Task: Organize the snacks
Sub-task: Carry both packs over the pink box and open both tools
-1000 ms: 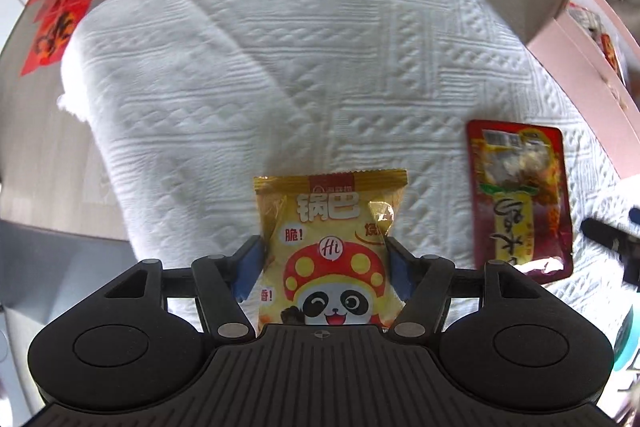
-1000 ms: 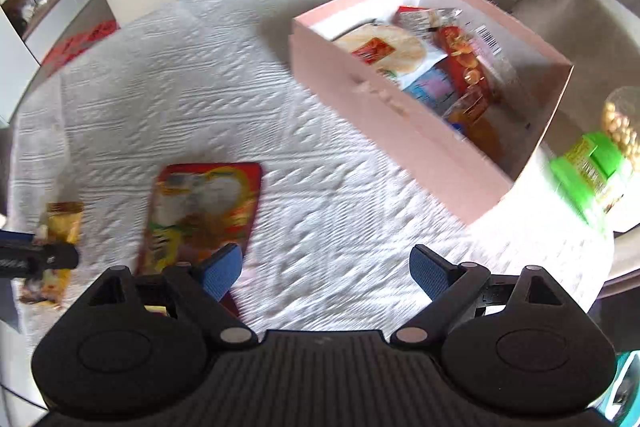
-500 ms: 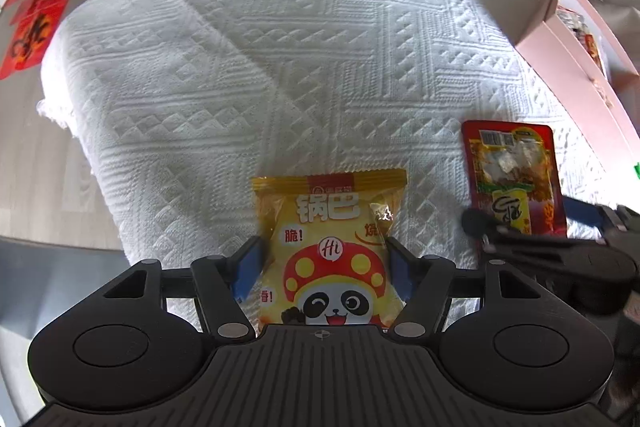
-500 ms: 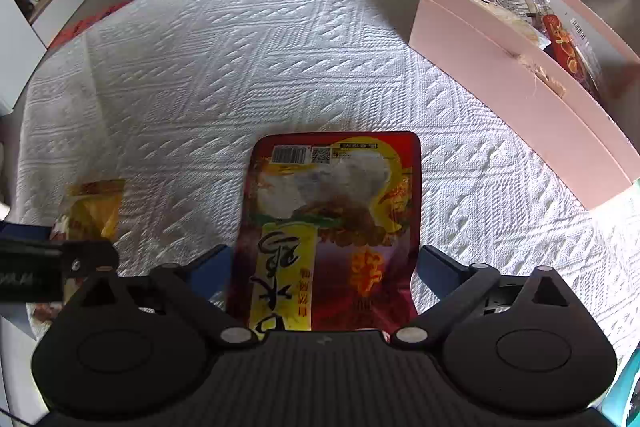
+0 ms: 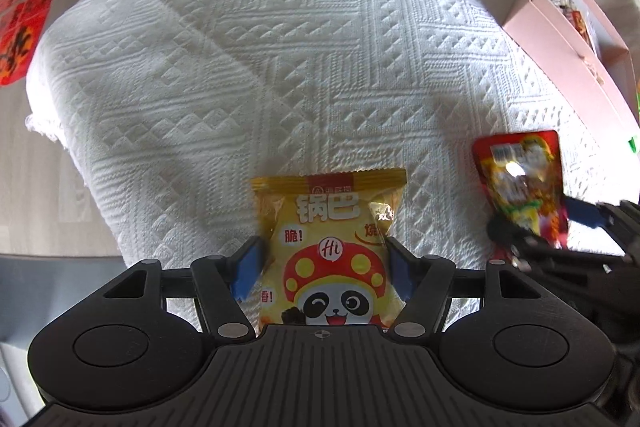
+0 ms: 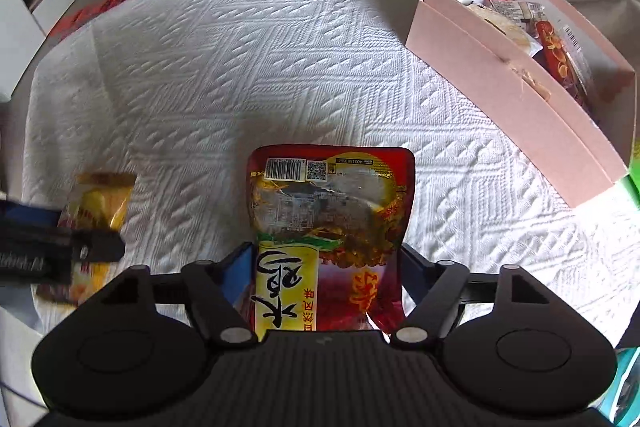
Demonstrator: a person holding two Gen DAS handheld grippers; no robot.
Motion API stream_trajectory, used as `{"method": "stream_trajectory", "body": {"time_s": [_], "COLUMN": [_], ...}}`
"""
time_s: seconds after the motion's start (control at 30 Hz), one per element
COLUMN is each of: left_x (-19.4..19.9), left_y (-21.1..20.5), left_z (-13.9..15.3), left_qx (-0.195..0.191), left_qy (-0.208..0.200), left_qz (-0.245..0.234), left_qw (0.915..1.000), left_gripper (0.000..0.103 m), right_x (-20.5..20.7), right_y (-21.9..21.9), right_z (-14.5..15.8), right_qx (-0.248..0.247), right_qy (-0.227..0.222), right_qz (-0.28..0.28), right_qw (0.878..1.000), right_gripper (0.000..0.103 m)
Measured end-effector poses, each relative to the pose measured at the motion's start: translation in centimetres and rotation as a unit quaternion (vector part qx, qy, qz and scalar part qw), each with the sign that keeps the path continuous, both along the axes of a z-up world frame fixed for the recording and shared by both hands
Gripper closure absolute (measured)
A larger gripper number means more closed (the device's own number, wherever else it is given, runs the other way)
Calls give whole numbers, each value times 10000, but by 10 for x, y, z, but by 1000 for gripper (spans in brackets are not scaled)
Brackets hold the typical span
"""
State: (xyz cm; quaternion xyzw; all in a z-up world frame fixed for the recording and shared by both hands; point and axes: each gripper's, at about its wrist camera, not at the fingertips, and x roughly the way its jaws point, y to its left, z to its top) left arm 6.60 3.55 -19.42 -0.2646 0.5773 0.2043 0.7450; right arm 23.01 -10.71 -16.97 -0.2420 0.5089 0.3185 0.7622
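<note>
Left wrist: yellow panda-print snack packet [image 5: 328,251], crinkled.

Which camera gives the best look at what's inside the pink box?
The right wrist view: the pink box shows its open top, with several snack packets lying inside. In the left wrist view the box sits at the frame's edge, mostly its outer wall, with only a sliver of contents showing.

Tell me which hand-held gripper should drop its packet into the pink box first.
Right. The right hand-held gripper grips the red packet and the pink box lies close on its right. The left hand-held gripper, gripping the yellow panda packet, sits farther from the box, with the right one between.
</note>
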Motion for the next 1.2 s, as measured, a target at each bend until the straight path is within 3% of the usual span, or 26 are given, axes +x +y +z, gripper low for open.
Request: {"method": "stream_trajectory", "body": {"time_s": [0.2,0.3,0.43,0.6,0.7,0.8,0.83,0.93,1.07,1.2], "left_x": [14,26,65,161,223,272,279,284,275,243], "left_y": [-12,-23,-30,-39,-43,-50,-54,-64,-52,-32], "left_z": [9,30,81,129,119,74,66,68,82,99], "left_qx": [-76,-165,-35,-69,-396,-794,-772,-511,-274,395], "left_qy": [-134,-658,-1498,-2225,-2554,-2153,-2004,-2340,-2725,-2799], "left_qz": [-191,-291,-567,-1118,-1131,-1050,-1068,-1185,-760,-378], "left_qw": [9997,9973,9871,9685,9594,9676,9708,9636,9588,9585], "left_gripper": [33,34,34,33,33,35,36,37,37,37], "right_x": [-2,5,15,36,49,60,63,71,87,113], "right_y": [-30,-44,-60,-78,-83,-84,-85,-90,-103,-113], "right_z": [19,30,43,61,68,68,68,66,63,94], "right_qx": [191,338,394,668,855,977,1006,1037,1099,1643], "right_qy": [194,259,232,290,304,354,361,363,432,103], "right_qz": [-203,-307,-345,-398,-340,-222,-178,-96,-250,-557], "right_qw": [9994,9986,9984,9965,9953,9943,9941,9939,9927,9848], "right_gripper": [34,34,34,34,34,34,34,34,34,34]}}
